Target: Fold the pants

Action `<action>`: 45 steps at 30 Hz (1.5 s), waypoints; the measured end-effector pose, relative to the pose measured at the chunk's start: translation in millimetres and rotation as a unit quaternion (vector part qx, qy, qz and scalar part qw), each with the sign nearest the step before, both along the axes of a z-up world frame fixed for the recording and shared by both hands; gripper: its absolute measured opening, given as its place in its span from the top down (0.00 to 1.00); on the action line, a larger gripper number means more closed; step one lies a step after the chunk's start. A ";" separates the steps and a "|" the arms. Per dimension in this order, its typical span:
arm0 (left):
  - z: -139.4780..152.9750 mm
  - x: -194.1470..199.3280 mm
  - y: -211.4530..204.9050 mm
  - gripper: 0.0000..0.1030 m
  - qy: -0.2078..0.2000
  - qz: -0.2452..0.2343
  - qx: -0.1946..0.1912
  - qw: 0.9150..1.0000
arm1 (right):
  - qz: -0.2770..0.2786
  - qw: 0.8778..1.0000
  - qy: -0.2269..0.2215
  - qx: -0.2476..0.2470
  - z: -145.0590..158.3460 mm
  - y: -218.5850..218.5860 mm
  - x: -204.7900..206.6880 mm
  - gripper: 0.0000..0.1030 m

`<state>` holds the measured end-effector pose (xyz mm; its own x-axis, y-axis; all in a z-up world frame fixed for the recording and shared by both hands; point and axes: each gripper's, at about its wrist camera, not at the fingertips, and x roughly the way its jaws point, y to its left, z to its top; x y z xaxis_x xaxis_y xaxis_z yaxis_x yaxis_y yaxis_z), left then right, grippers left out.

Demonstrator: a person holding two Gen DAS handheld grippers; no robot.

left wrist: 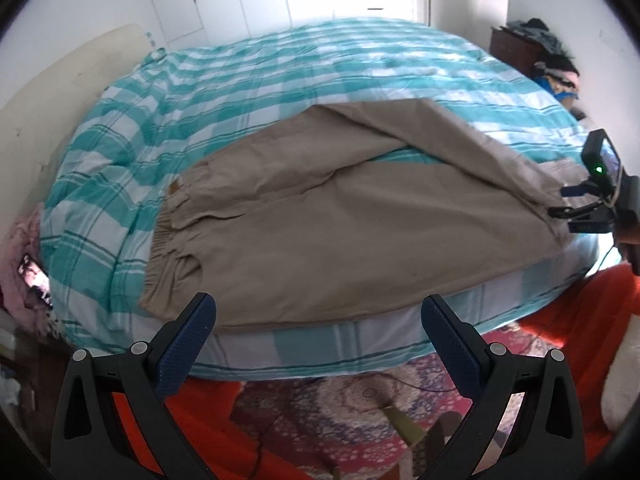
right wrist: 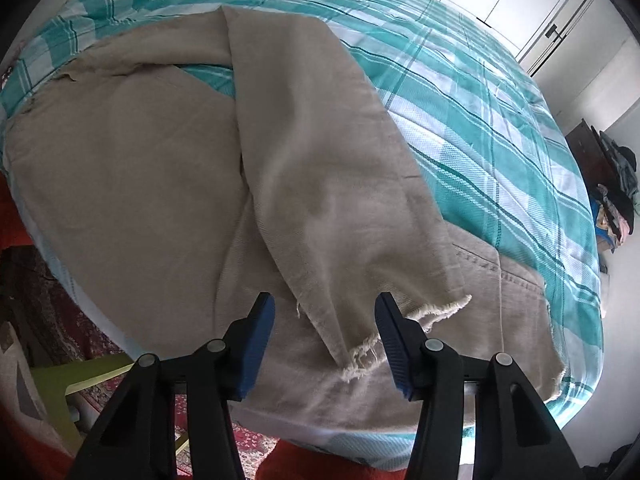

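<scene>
Loosely, beige pants [left wrist: 320, 216] across the checked bedspread [left wrist: 248, 80], one leg folded over.

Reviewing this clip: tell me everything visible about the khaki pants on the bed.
The pants are khaki-beige woven cloth, lying near the front edge of the teal plaid bed. The gathered elastic waistband points toward the headboard side. One leg lies flat; the other is drawn diagonally across it, leaving a gap of bedspread at the crotch. The upper leg's frayed, raw hem ends between the fingers of the open right gripper; whether it touches them is unclear. The left gripper hangs open, off the cloth.
</scene>
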<state>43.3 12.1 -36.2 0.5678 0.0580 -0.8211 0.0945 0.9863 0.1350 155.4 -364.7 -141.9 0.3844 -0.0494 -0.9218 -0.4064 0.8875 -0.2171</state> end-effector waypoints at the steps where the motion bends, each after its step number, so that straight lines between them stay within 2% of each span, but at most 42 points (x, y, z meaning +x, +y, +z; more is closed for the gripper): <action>1: -1.0 1.2 1.2 0.01 0.002 0.002 0.002 1.000 | 0.000 1.000 0.000 -0.001 -1.5 0.8 0.9 0.49; 4: -5.5 4.3 3.2 0.01 0.010 0.007 0.007 1.000 | 0.000 1.000 -0.001 -0.007 -5.4 2.3 3.3 0.49; 6: -9.4 7.0 3.8 0.01 0.015 0.009 0.013 1.000 | -0.003 1.000 -0.001 -0.013 -7.3 2.8 5.8 0.56; 8: -12.6 10.3 4.5 0.01 0.020 0.010 0.018 1.000 | -0.014 1.000 -0.010 -0.019 -6.3 -0.7 10.7 0.91; 11: -16.9 13.8 5.5 0.01 0.025 0.013 0.021 0.999 | -0.039 0.998 -0.046 -0.020 8.6 -5.2 15.9 0.94; 15: -24.7 20.6 8.6 0.01 0.036 0.018 0.019 0.999 | -0.046 0.994 -0.097 -0.014 45.1 -2.6 13.8 0.95; 18: -35.4 26.7 8.2 0.01 0.052 0.017 0.016 0.998 | -0.019 0.995 -0.102 -0.005 68.1 6.9 10.0 0.95; 20: -43.0 31.3 7.6 0.01 0.065 0.017 0.015 0.998 | -0.016 0.995 -0.096 0.010 84.3 1.9 22.8 0.96; 23: -48.9 39.6 5.9 0.01 0.081 0.019 0.016 0.996 | -0.044 0.993 -0.113 0.013 118.0 -26.8 81.9 0.96; 25: -45.0 41.8 6.0 0.01 0.075 0.020 0.014 0.997 | -0.088 0.987 -0.137 0.011 149.5 -55.4 147.9 0.96; 26: -43.8 42.4 5.5 0.01 0.073 0.022 0.014 0.997 | -0.116 0.979 -0.165 0.002 171.1 -73.0 187.5 0.95; 27: -41.7 43.4 5.7 0.01 0.071 0.025 0.014 0.997 | -0.139 0.971 -0.193 -0.010 188.5 -86.3 218.0 0.93; 28: -41.2 43.0 5.8 0.01 0.070 0.027 0.015 0.997 | -0.162 0.963 -0.213 -0.017 204.4 -101.6 251.6 0.78; 29: -40.8 43.1 6.9 0.01 0.069 0.029 0.015 0.997 | -0.189 0.957 -0.218 -0.023 212.4 -114.2 278.4 0.55; 31: -42.9 42.8 10.5 0.01 0.068 0.034 0.015 0.997 | -0.246 0.941 -0.230 -0.029 218.2 -133.8 306.1 0.40; 34: -57.2 47.4 16.1 0.01 0.086 0.040 0.010 0.995 | -0.258 0.942 -0.213 -0.004 192.6 -140.8 303.4 0.39; 37: -72.8 57.0 14.8 0.01 0.115 0.041 -0.005 0.993 | -0.259 0.952 -0.158 0.041 135.3 -144.3 286.1 0.40; 39: -76.6 61.4 9.8 0.01 0.121 0.033 -0.015 0.992 | -0.274 0.950 -0.111 0.098 90.0 -155.1 280.3 0.40; 40: -77.9 63.2 6.0 0.01 0.121 0.029 -0.015 0.992 | -0.292 0.942 -0.079 0.147 62.5 -162.4 279.3 0.40; 42: -79.9 65.3 2.0 0.01 0.123 0.024 -0.007 0.992 | -0.325 0.916 -0.049 0.229 21.1 -176.0 278.0 0.41; 44: -82.3 68.6 1.9 0.01 0.126 0.024 0.003 0.992 | -0.373 0.875 -0.034 0.307 -20.0 -184.8 279.6 0.41; 45: -84.0 71.4 2.9 0.01 0.128 0.027 0.007 0.991 | -0.394 0.857 -0.032 0.329 -36.7 -188.8 283.7 0.41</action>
<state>114.8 15.0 -120.2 0.3357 0.0944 -0.9372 0.0741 0.9892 0.1262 439.1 -553.5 -178.5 0.5215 0.2060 -0.8280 0.3701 0.8197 0.4371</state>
